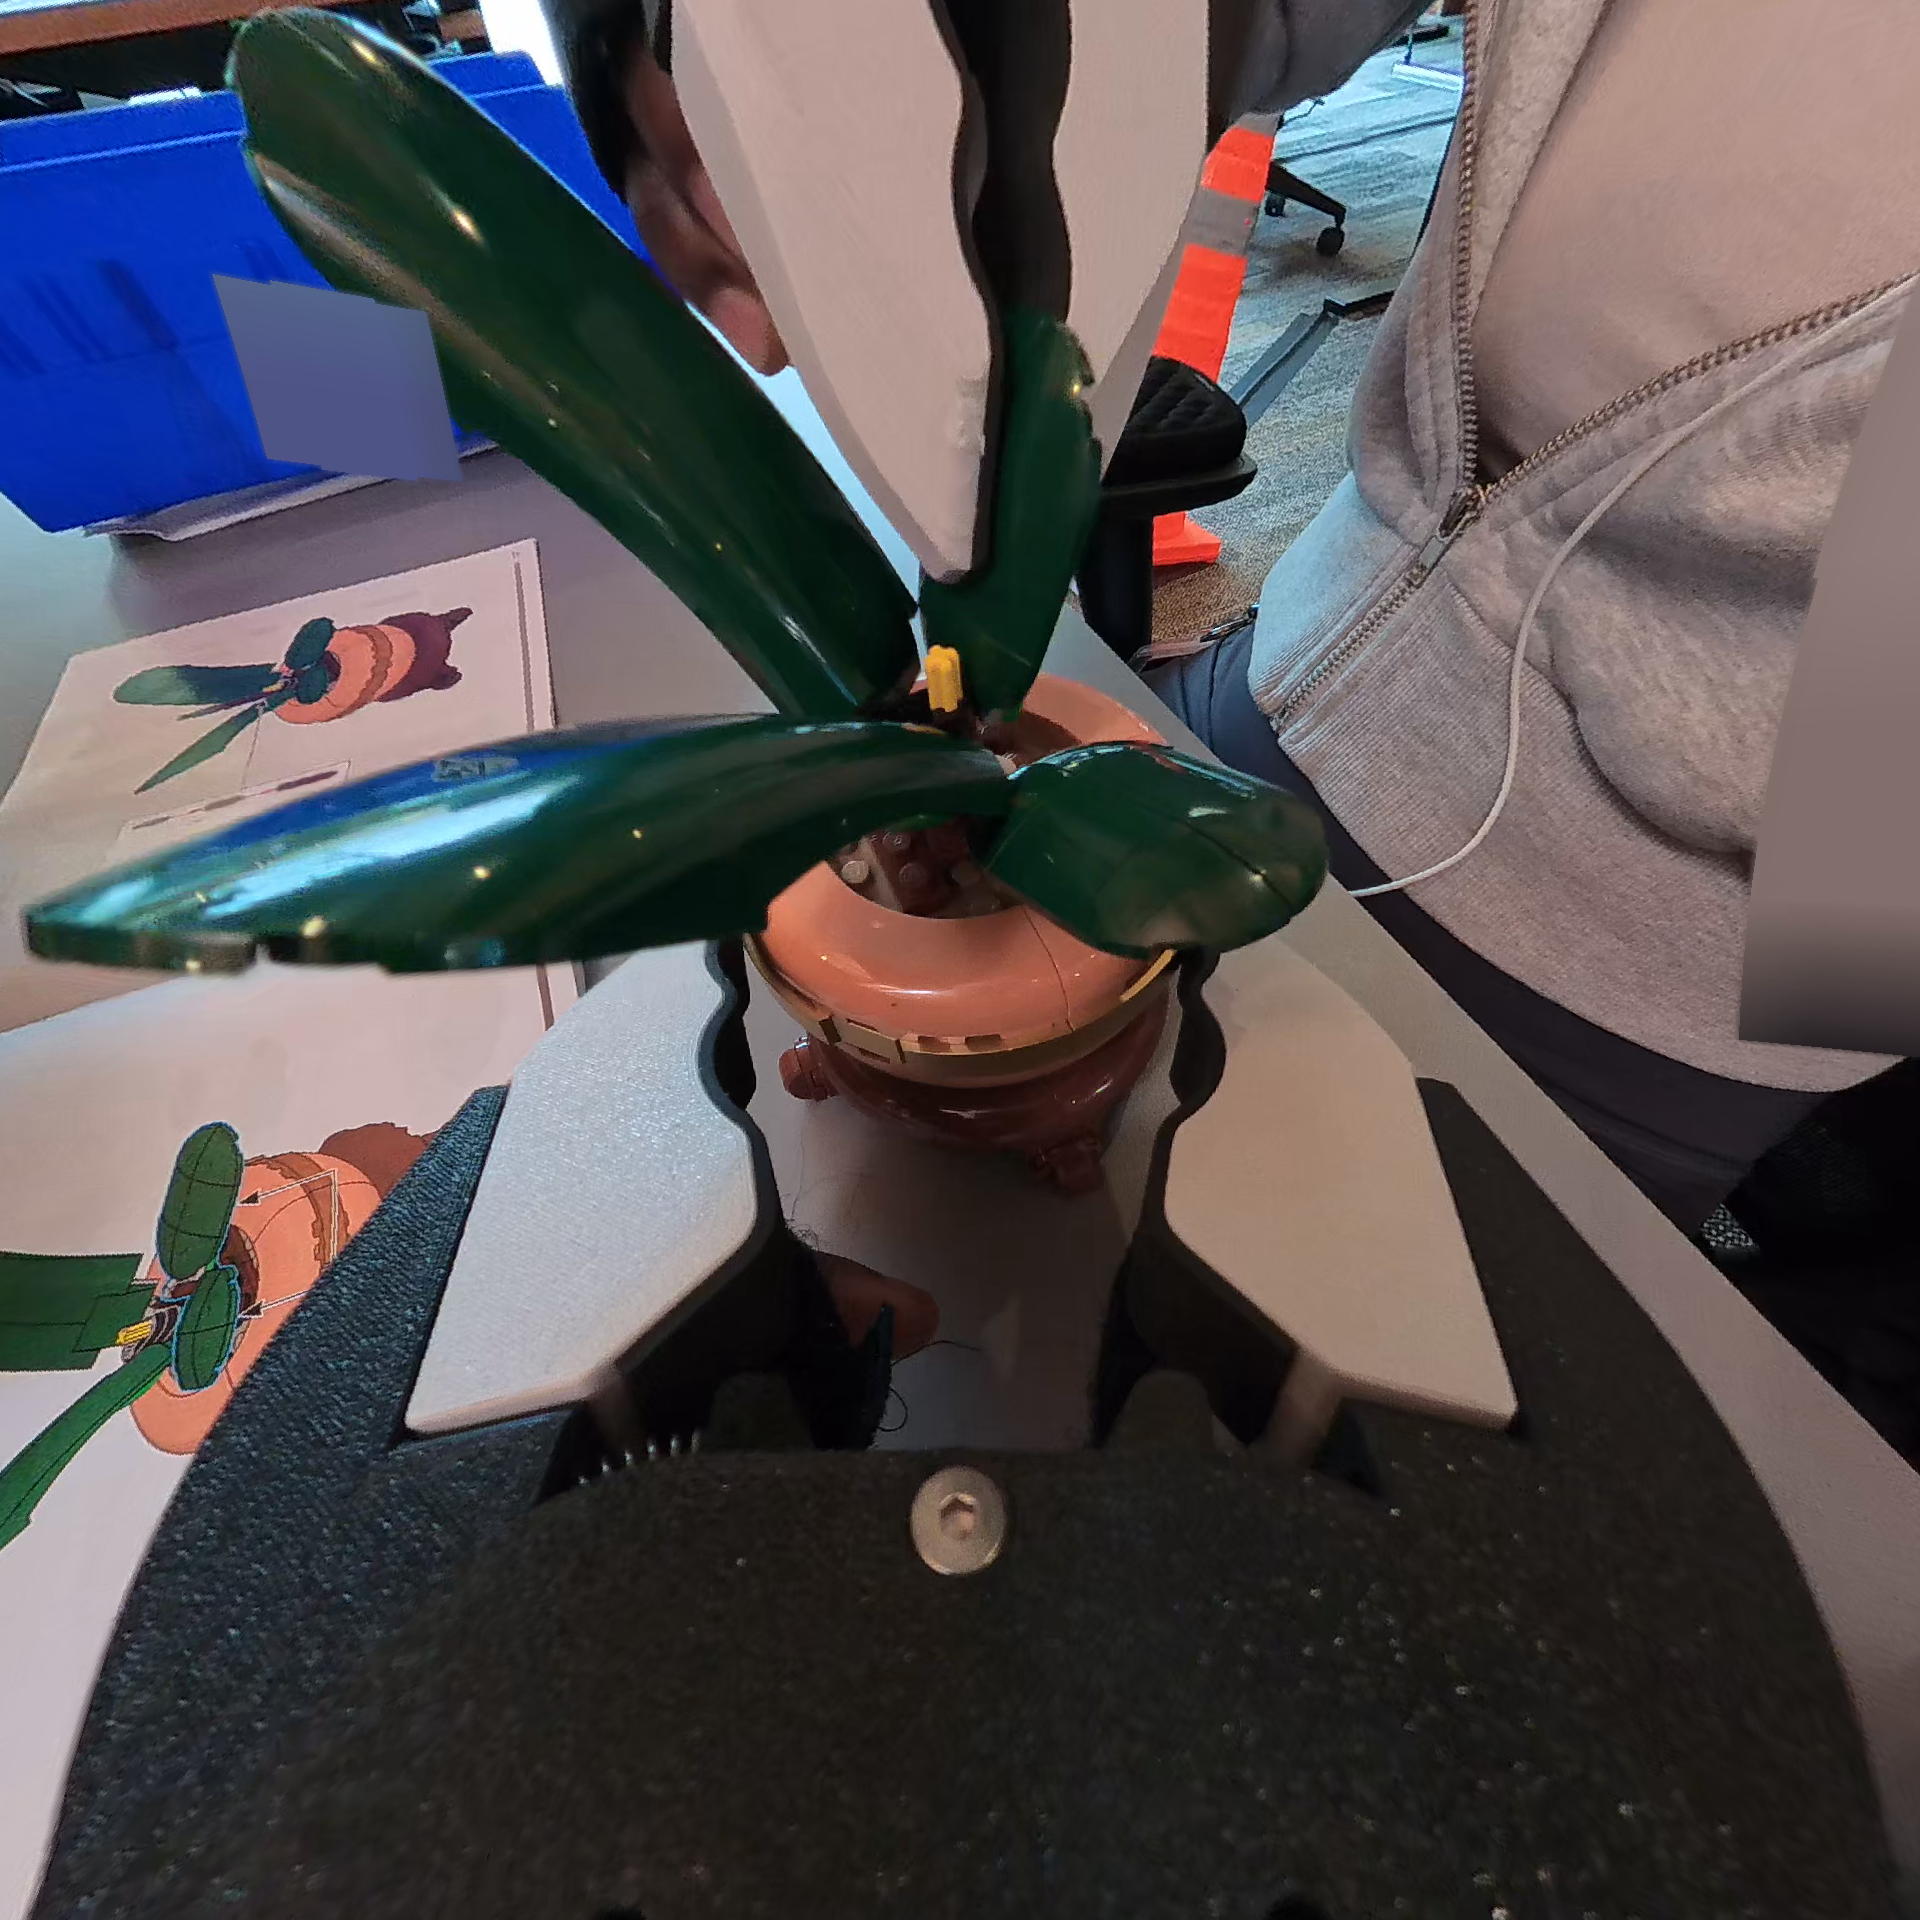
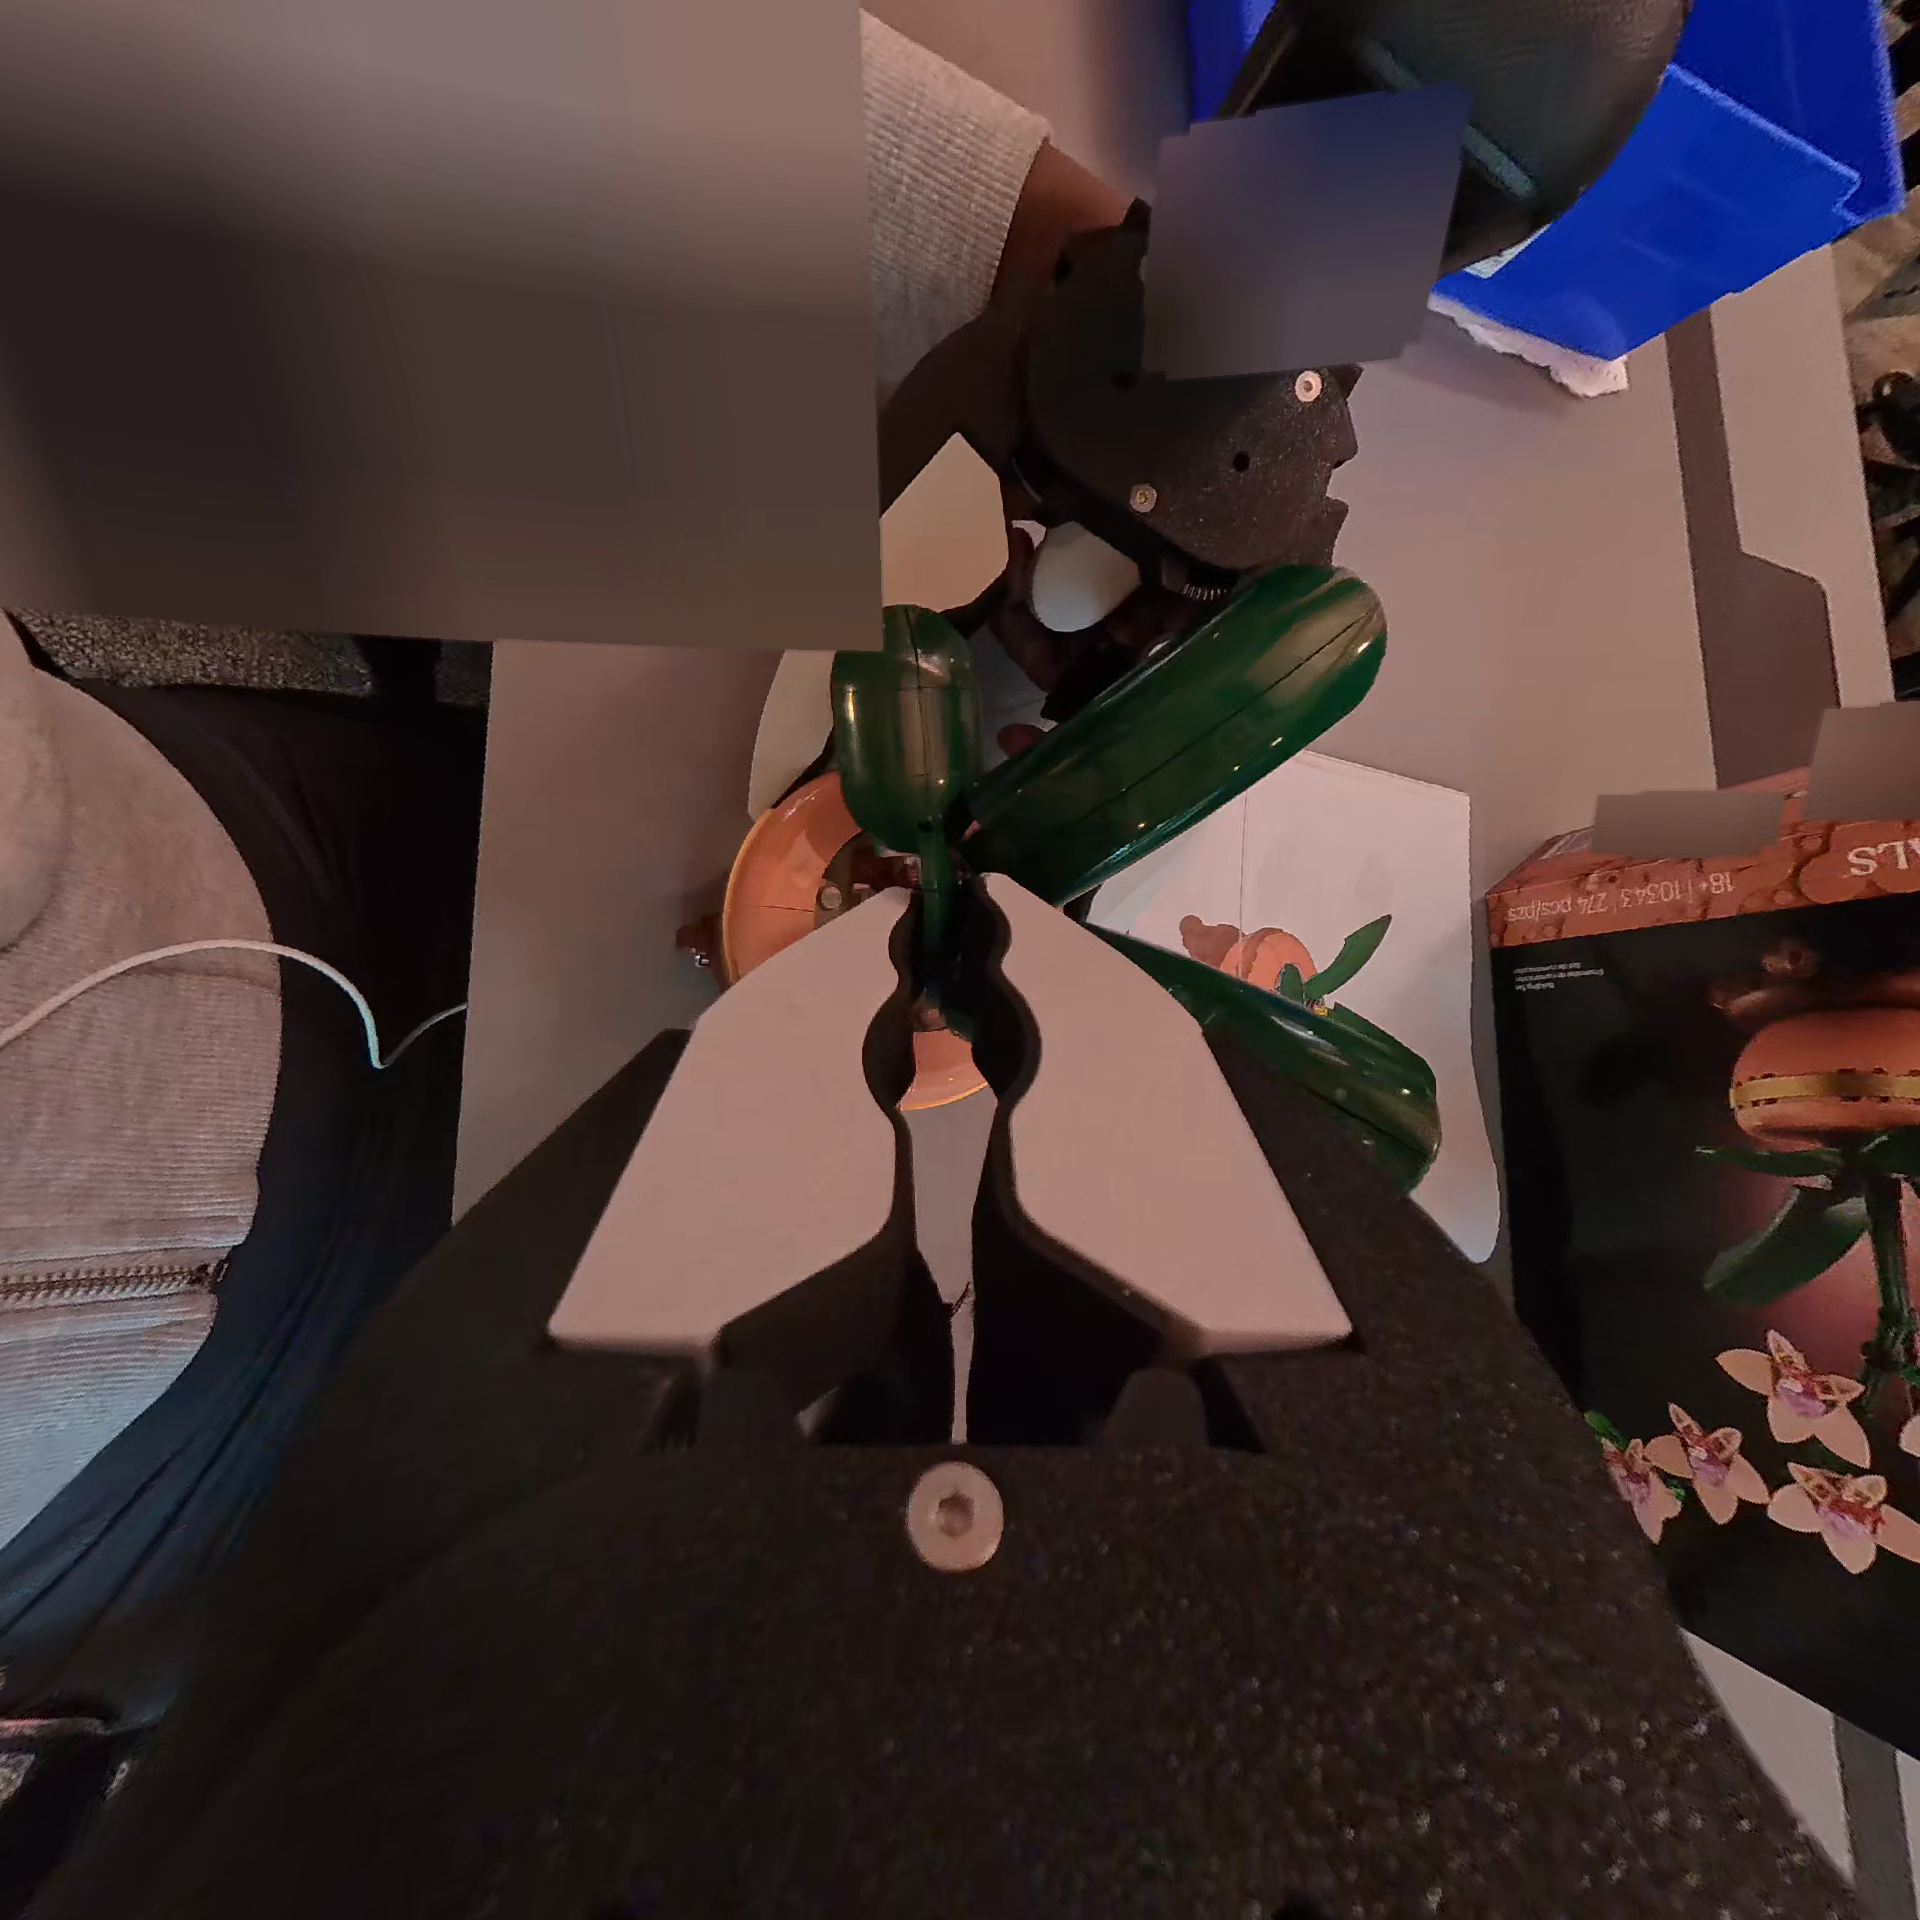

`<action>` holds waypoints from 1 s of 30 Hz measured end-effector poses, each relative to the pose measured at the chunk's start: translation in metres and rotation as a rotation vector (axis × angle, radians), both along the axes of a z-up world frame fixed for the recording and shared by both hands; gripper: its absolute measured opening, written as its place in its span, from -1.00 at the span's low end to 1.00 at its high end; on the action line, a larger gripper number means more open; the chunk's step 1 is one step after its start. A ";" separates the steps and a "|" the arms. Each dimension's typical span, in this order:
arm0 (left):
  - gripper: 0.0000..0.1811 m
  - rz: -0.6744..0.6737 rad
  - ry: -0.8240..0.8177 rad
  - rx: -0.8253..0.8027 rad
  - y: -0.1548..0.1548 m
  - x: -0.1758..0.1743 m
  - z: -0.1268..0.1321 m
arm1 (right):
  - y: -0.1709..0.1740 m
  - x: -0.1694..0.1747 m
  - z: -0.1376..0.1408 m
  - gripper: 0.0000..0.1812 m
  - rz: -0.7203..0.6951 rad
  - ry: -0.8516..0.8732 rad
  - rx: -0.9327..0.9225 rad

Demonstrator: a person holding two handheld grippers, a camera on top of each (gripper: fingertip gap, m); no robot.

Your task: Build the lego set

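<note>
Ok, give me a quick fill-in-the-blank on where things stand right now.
1. The left gripper clamps the ___ by its sides.
2. The right gripper is shut on a green ___.
3. The peg standing in the middle is ___.
Missing: pot; leaf; yellow.

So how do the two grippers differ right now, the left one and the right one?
The left gripper straddles the pink pot low at its sides; the right gripper comes from above. The left's jaws stand wide around the pot, the right's are pinched on a small green leaf. Both have grey fingers on black bodies.
</note>
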State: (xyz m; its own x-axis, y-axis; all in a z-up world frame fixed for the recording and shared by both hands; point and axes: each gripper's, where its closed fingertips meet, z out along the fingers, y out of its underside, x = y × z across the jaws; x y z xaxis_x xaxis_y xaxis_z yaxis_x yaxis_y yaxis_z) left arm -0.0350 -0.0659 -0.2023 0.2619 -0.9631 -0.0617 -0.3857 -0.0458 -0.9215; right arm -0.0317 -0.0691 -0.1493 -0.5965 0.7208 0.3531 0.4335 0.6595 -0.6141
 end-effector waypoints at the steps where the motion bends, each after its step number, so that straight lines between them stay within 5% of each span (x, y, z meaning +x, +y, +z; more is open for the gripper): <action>1: -0.13 0.000 -0.001 0.000 0.000 0.000 0.000 | 0.000 0.001 0.000 -0.93 -0.004 0.008 -0.010; 30: -0.13 0.001 -0.010 0.009 -0.001 0.001 0.000 | 0.000 0.002 -0.005 -0.92 -0.015 -0.299 0.079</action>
